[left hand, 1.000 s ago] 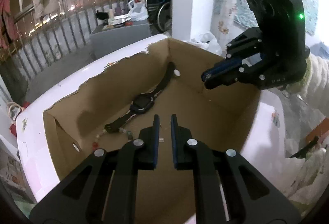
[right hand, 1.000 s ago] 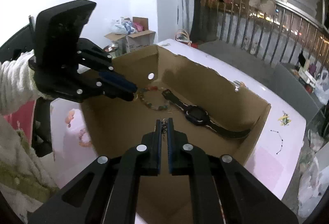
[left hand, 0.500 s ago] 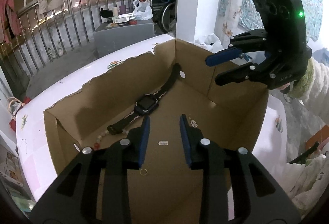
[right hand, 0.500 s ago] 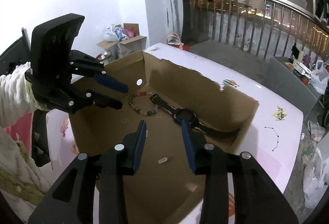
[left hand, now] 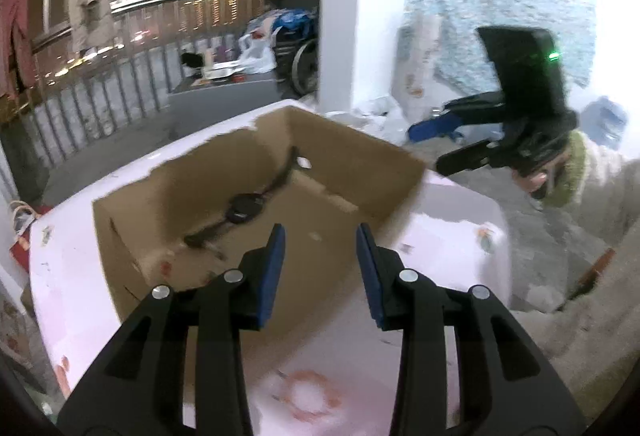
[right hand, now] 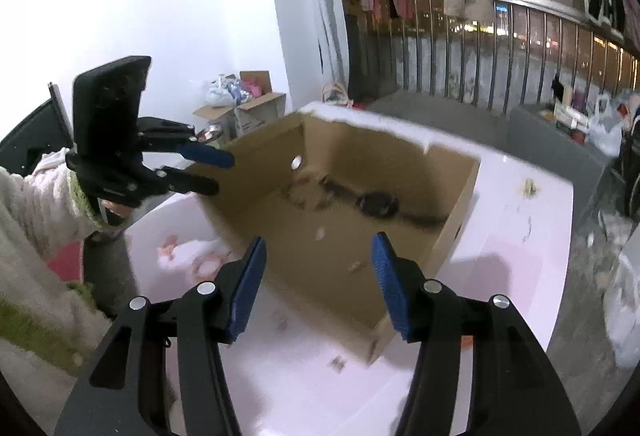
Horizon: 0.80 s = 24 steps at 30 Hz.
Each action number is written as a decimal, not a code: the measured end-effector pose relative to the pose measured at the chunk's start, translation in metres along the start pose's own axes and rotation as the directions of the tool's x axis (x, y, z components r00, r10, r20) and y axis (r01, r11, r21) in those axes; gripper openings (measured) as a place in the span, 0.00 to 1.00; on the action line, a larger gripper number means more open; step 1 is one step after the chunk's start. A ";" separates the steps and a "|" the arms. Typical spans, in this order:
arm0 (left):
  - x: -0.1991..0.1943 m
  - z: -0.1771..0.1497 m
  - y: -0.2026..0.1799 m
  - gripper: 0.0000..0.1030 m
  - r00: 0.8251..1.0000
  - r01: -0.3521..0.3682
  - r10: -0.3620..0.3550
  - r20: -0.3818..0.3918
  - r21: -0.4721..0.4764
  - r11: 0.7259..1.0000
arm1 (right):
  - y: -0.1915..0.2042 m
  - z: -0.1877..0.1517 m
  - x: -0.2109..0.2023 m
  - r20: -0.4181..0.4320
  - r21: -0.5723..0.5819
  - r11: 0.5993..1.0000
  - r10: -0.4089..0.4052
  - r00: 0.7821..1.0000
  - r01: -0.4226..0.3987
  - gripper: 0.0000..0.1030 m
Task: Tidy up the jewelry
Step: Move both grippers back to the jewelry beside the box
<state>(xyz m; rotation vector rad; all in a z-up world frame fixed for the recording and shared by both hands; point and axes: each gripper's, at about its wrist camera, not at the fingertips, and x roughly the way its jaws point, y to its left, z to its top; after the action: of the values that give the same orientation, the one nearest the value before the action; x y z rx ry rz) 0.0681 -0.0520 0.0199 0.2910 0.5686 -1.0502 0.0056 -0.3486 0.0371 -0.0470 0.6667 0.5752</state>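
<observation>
Black watch [left hand: 243,207] lies flat, strap stretched out, on cardboard box [left hand: 360,139] floor near far wall; bead bracelet [right hand: 308,195] beside it, small pieces scattered.

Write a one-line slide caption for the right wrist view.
Right gripper, jaws open and empty, above a cardboard box holding a watch.

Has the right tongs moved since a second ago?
Yes. The right tongs have pulled back from over the cardboard box floor to outside its near wall, jaws just opening, nothing between them.
</observation>
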 end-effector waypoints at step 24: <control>0.065 -0.058 -0.014 0.32 0.988 -0.102 0.099 -0.116 -0.020 0.995 | -0.002 -0.046 0.047 -0.084 0.039 0.996 -0.071 0.994 0.074 0.53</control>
<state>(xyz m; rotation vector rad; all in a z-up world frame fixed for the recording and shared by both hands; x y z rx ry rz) 0.0624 -0.0783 -0.0644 0.3551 0.6642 -0.9325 0.0104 -0.3371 -0.0274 -0.0556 0.7544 0.4909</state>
